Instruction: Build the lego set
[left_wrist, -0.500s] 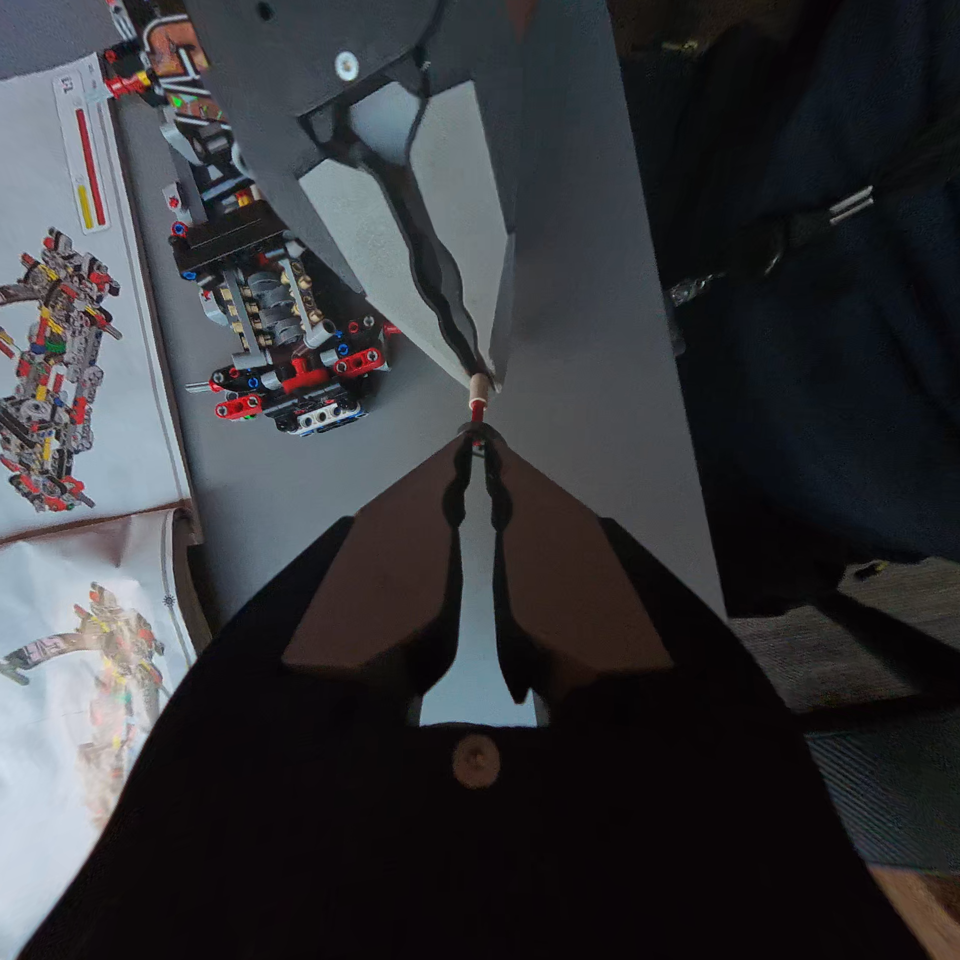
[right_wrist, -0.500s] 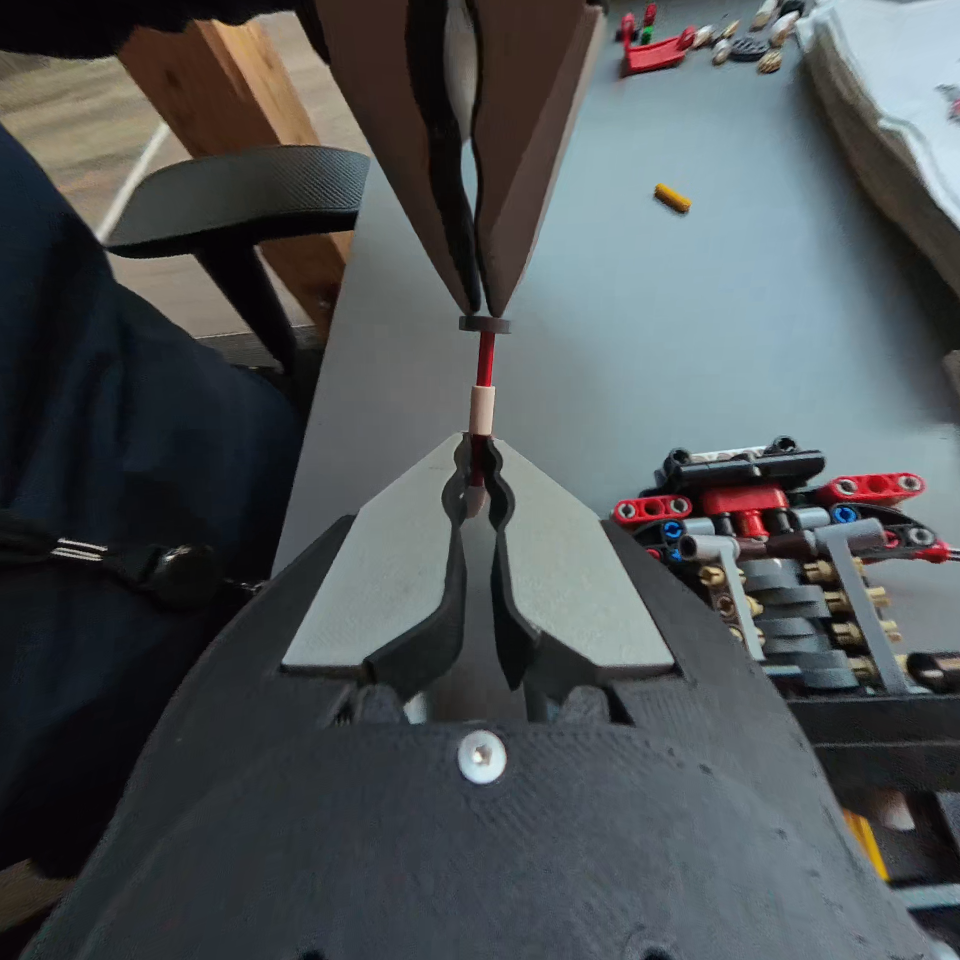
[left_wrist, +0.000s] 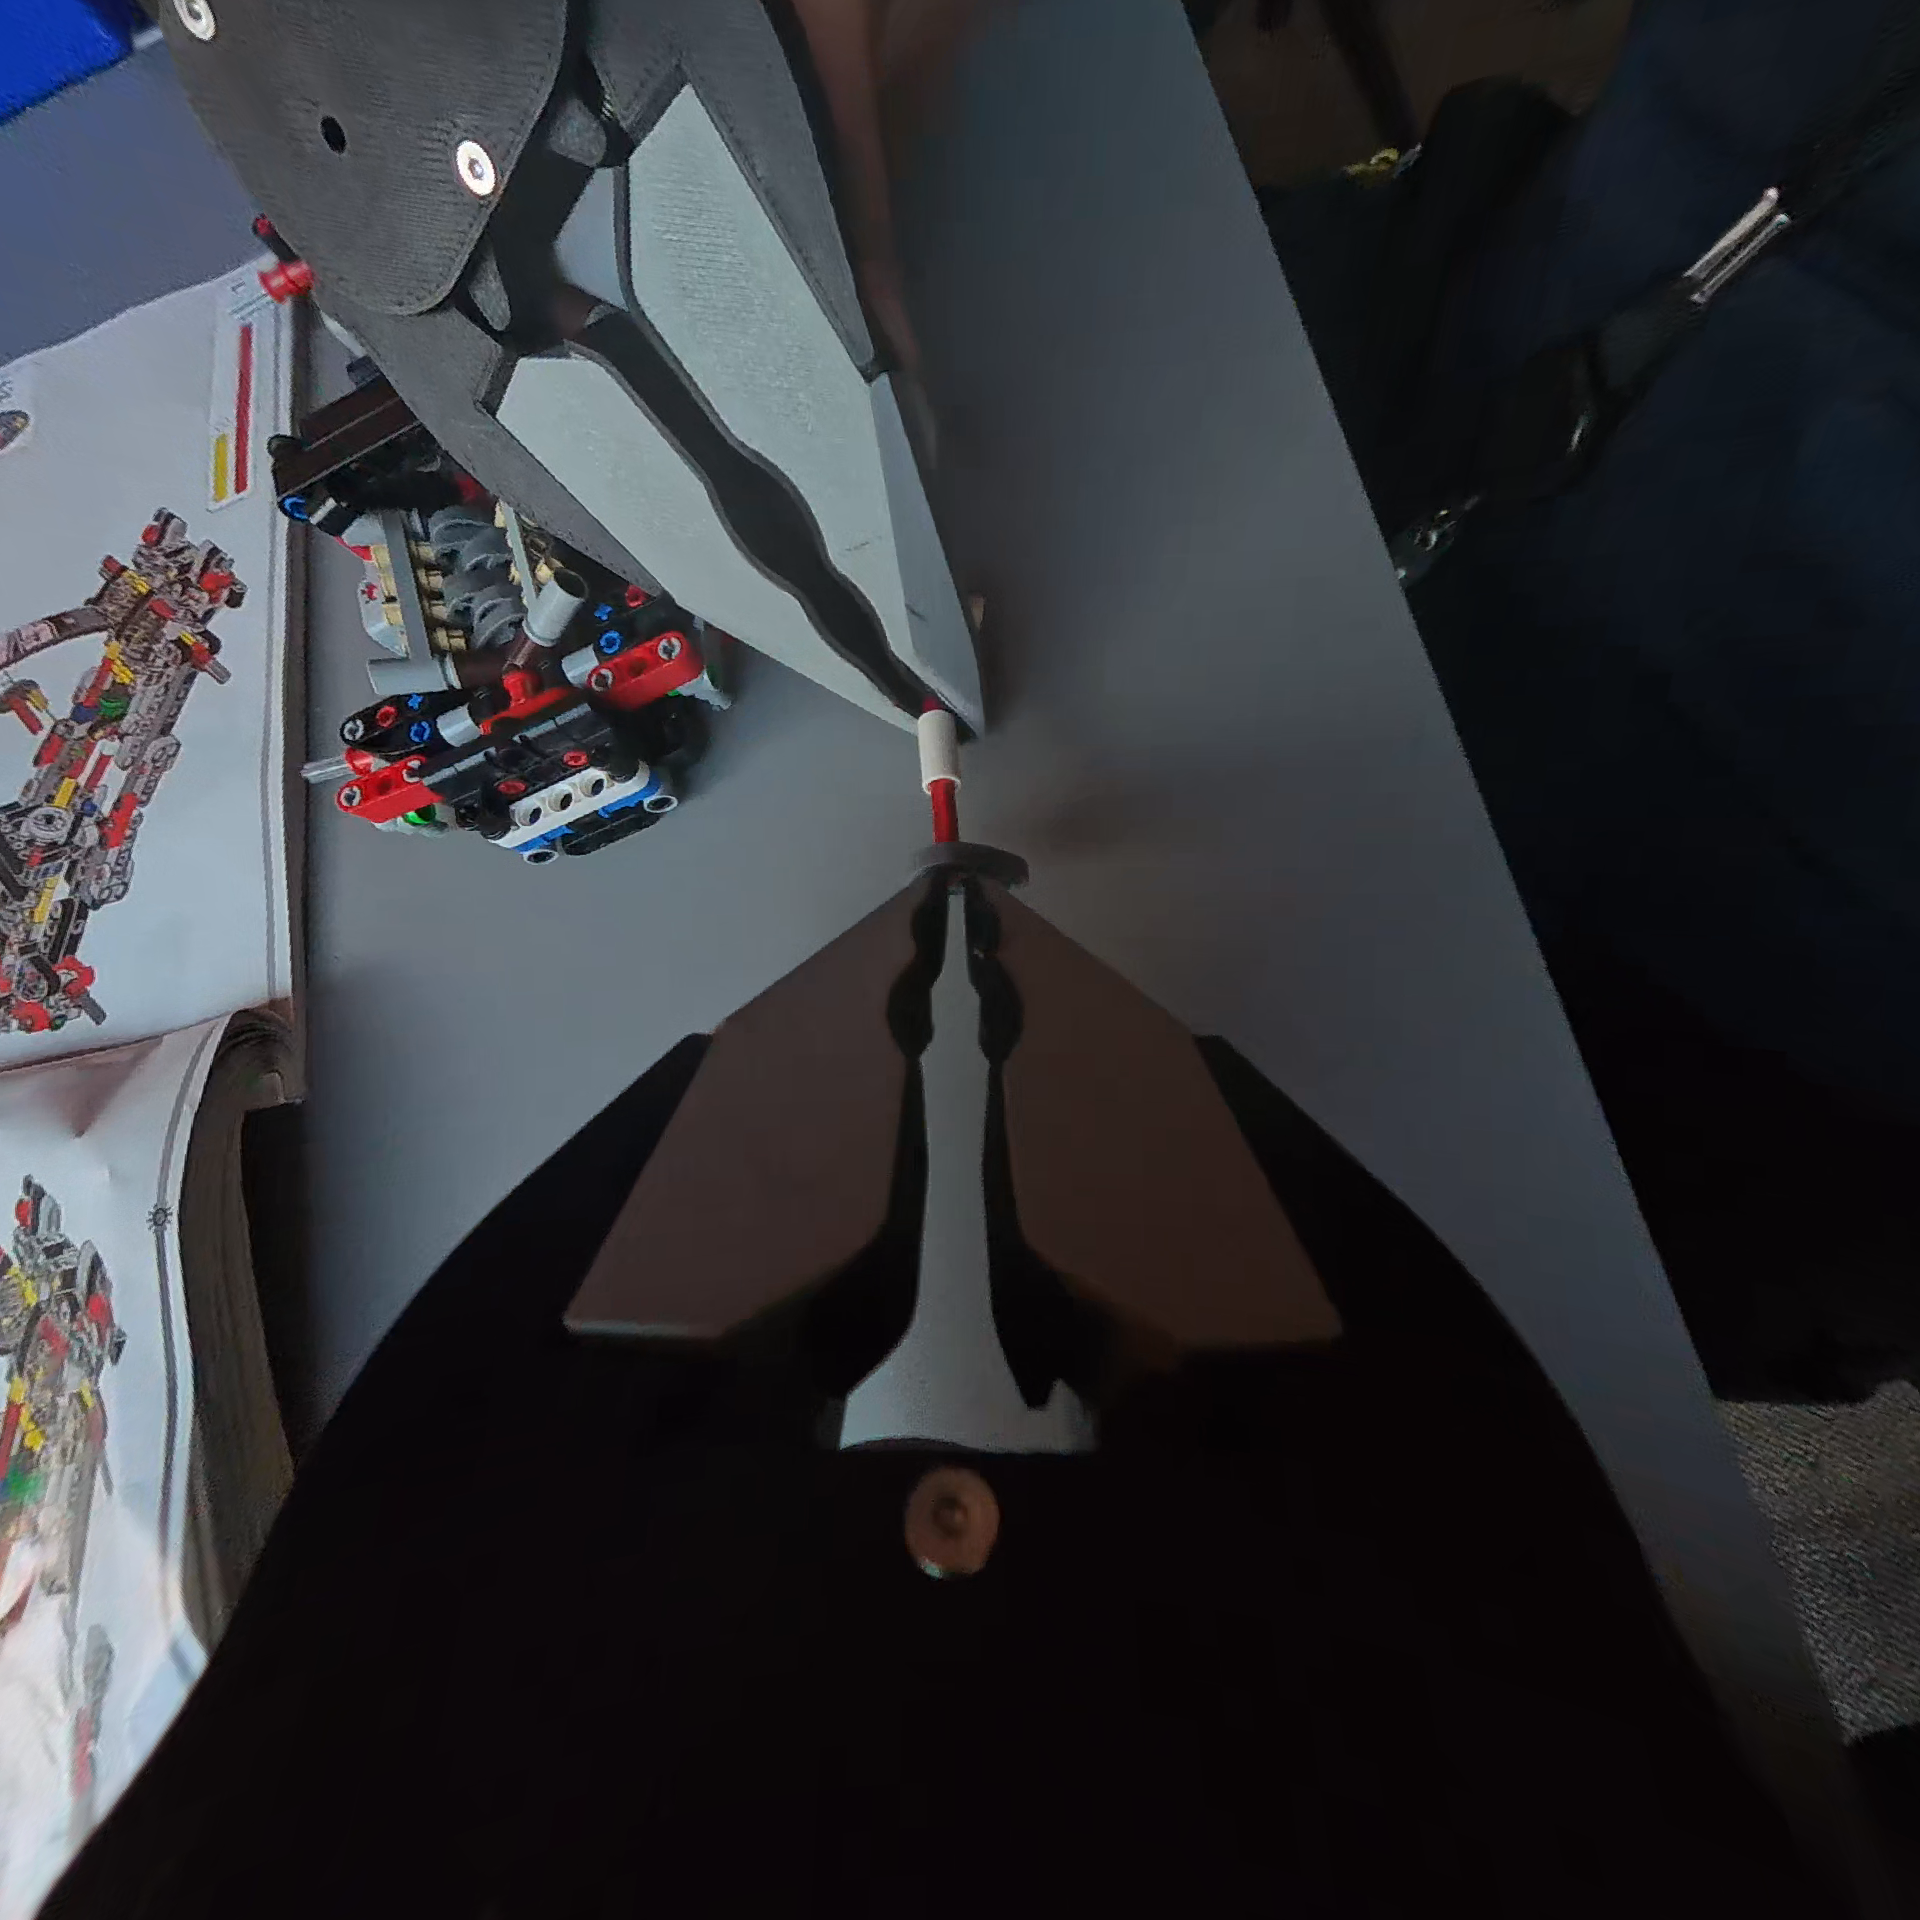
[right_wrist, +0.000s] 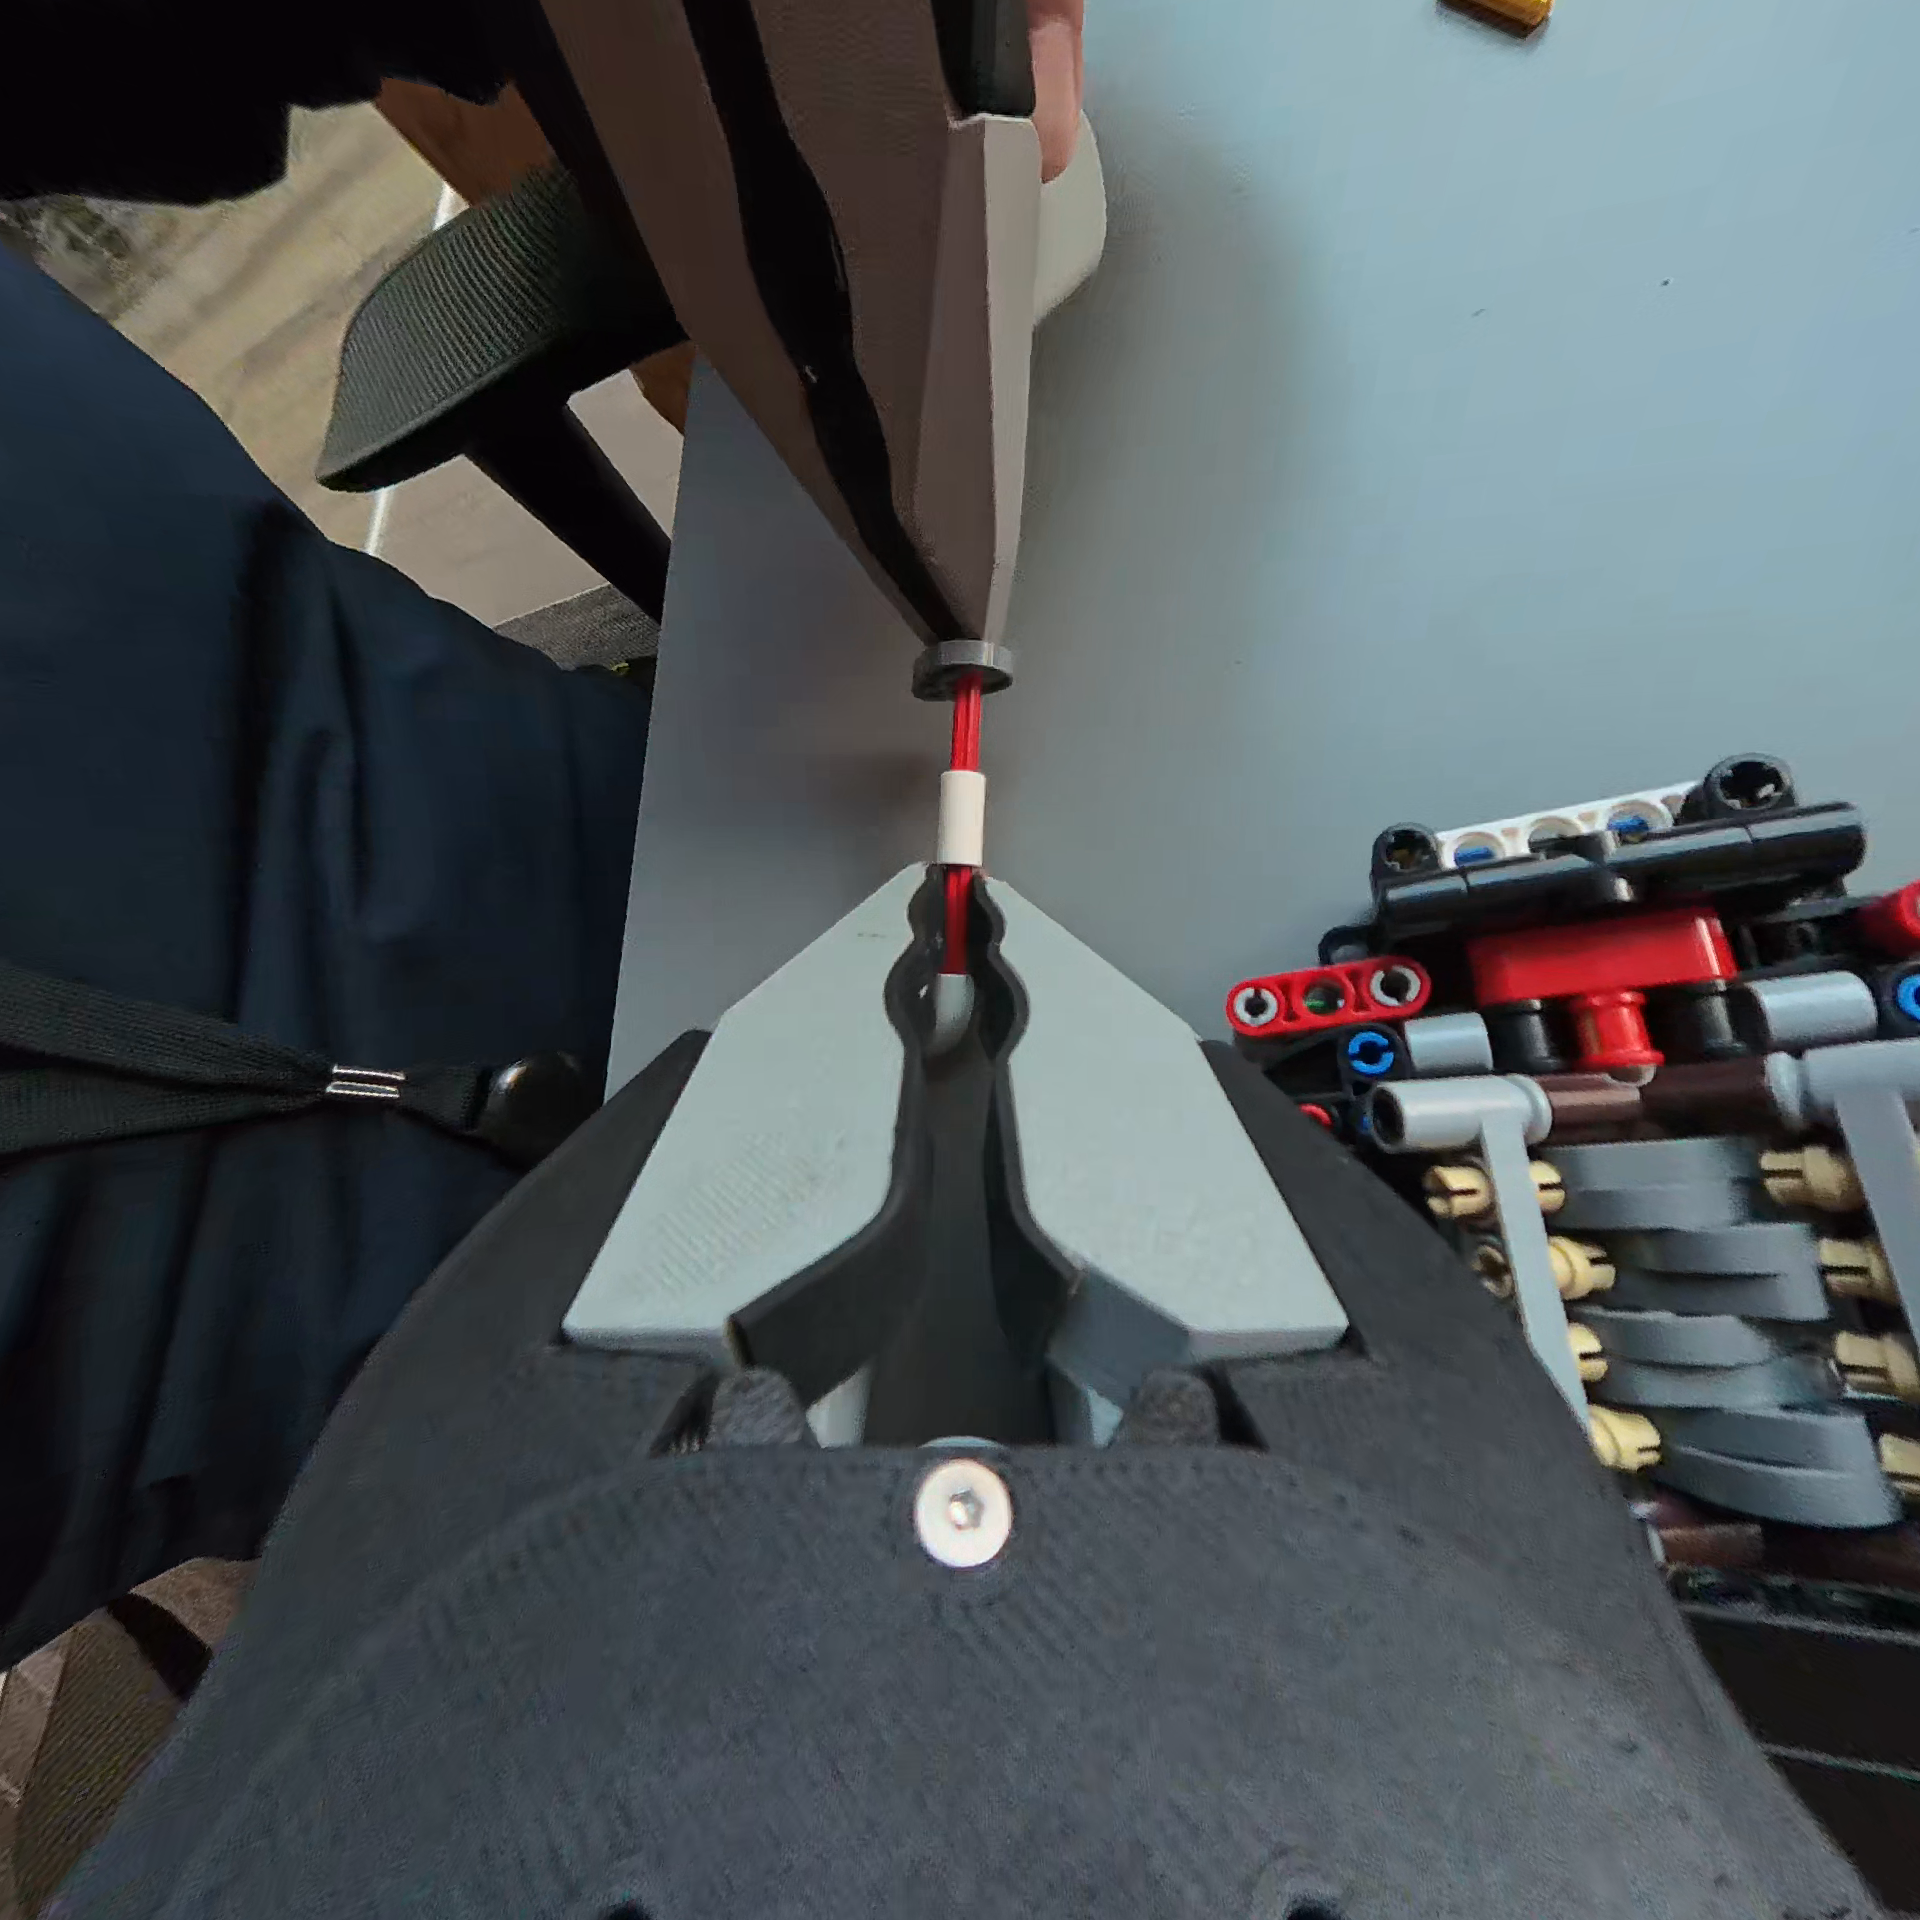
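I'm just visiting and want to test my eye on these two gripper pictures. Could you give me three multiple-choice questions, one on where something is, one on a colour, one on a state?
1. Where is the brick model in the right wrist view?
A. right of the right gripper
B. left of it
C. on the chair

2. What colour is the thin axle between the two grippers?
A. blue
B. red
C. green

3. How is the right gripper?
A. wide open and bare
B. lying on the floor
C. closed on the axle

Answers: 1 A, the model sits on the grey table at the right edge. 2 B, the rod is red with a white sleeve. 3 C, its fingers pinch the axle's end.
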